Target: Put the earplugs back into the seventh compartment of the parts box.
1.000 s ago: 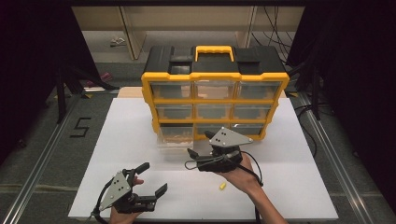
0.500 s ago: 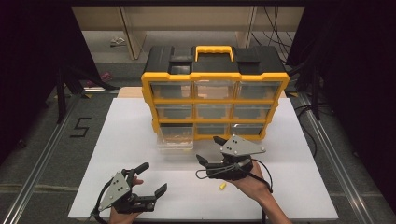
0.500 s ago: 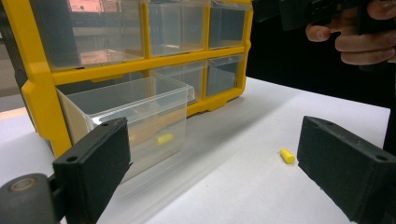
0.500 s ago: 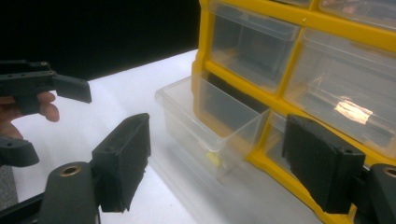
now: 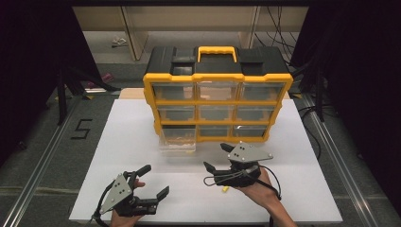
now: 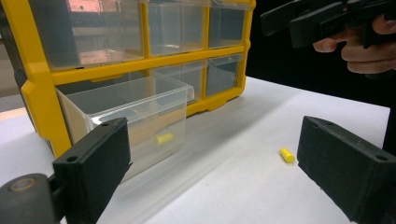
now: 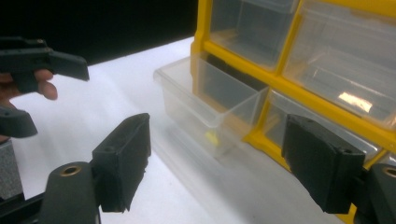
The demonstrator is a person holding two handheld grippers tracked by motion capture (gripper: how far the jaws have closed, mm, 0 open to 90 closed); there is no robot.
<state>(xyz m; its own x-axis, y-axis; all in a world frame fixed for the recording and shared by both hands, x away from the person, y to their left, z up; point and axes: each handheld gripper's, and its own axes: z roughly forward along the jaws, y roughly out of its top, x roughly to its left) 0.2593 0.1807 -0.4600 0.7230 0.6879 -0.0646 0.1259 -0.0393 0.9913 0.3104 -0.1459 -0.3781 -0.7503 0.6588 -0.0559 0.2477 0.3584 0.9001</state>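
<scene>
A yellow and black drawer cabinet [image 5: 217,101] stands at the back of the white table [image 5: 142,127]. Its bottom-left clear drawer [image 5: 178,139] is pulled out, and a small yellow piece [image 6: 164,138] lies inside it [image 7: 212,137]. A second yellow piece [image 5: 226,189] lies on the table [image 6: 287,155] just under my right gripper [image 5: 216,158]. That gripper is open and empty, hovering to the right of the drawer. My left gripper [image 5: 153,180] is open and empty near the front edge, facing the drawer [image 6: 135,112].
The cabinet's other drawers [image 5: 217,90] are shut and look clear. Black cables [image 5: 272,184] trail from the grippers. Grey floor with rails [image 5: 42,156] flanks the table on both sides, and a shelf unit [image 5: 189,21] stands behind.
My right gripper has drawn back from the open drawer, toward the right and the table's front. The left gripper has stayed put.
</scene>
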